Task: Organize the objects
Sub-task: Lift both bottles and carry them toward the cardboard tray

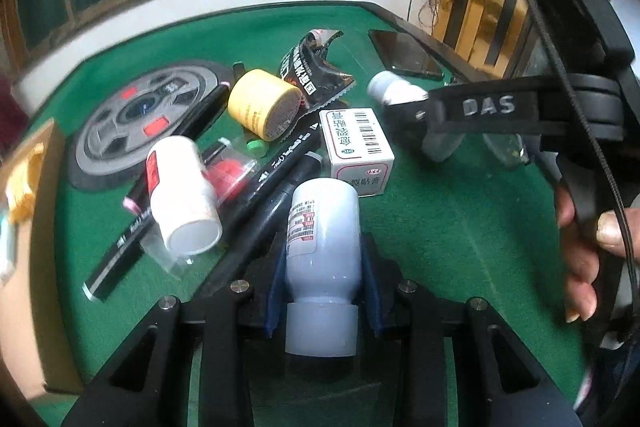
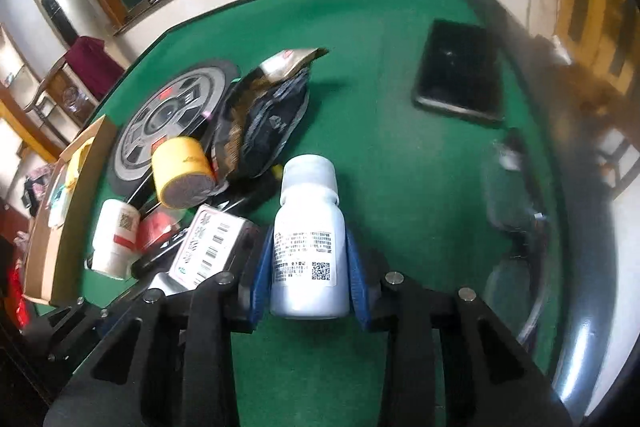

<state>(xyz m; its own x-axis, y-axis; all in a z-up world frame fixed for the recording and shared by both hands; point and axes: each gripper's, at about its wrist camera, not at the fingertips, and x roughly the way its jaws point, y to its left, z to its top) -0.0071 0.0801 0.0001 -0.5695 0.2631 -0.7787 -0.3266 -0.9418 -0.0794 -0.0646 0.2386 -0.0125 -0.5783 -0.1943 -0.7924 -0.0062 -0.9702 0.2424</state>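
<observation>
My left gripper (image 1: 323, 287) is shut on a white pill bottle (image 1: 322, 239), cap toward the camera, above the green table (image 1: 460, 227). My right gripper (image 2: 308, 267) is shut on another white pill bottle (image 2: 308, 239), held upright, cap away; this gripper and bottle also show in the left wrist view (image 1: 400, 93). On the table lie a third white bottle (image 1: 180, 195), a yellow tape roll (image 1: 264, 103), a white medicine box (image 1: 356, 147), black markers (image 1: 276, 171), a black snack packet (image 1: 316, 67) and a wheel-shaped mat (image 1: 140, 123).
A cardboard box (image 2: 68, 203) stands at the table's left edge. A black phone (image 2: 460, 75) lies at the far right. Clear glasses (image 2: 508, 211) lie near the right edge. A window and white wall run behind the table.
</observation>
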